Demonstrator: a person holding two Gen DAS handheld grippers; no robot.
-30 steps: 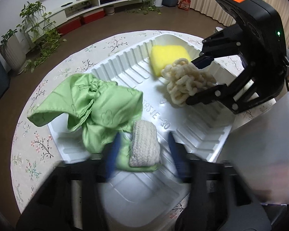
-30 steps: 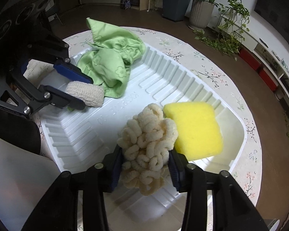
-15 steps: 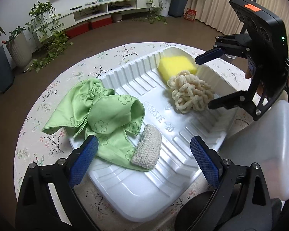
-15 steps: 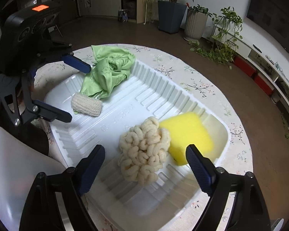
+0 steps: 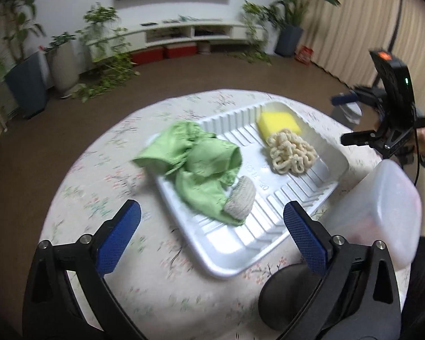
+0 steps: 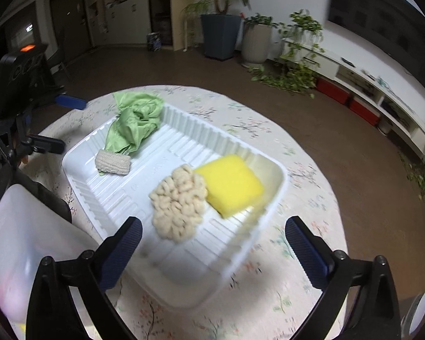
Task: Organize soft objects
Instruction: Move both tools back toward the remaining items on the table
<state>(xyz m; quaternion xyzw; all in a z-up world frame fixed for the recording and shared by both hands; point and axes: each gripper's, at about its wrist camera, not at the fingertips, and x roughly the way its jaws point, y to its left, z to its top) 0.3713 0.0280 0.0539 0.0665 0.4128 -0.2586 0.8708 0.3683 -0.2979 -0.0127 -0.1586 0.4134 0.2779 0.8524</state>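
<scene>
A white ribbed tray (image 5: 330,182) (image 6: 82,187) on the round table holds a green cloth (image 5: 195,164) (image 6: 133,124), a small knitted roll (image 5: 239,198) (image 6: 113,163), a cream chenille pad (image 5: 291,151) (image 6: 180,201) and a yellow sponge (image 5: 279,121) (image 6: 232,181). My left gripper (image 5: 212,240) is open and empty, above the table short of the tray's near edge. My right gripper (image 6: 214,250) is open and empty, back from the tray over its edge. The right gripper also shows in the left wrist view (image 5: 345,121), the left gripper in the right wrist view (image 6: 62,124).
A translucent white plastic container (image 5: 382,206) (image 6: 31,243) stands beside the tray. The table has a floral cloth (image 5: 104,192) (image 6: 297,187). Potted plants (image 5: 28,76) and a low TV shelf (image 5: 184,34) stand on the floor around the room.
Both grippers opened, releasing the knitted roll and the chenille pad in the tray, then pulled back and up away from the tray.
</scene>
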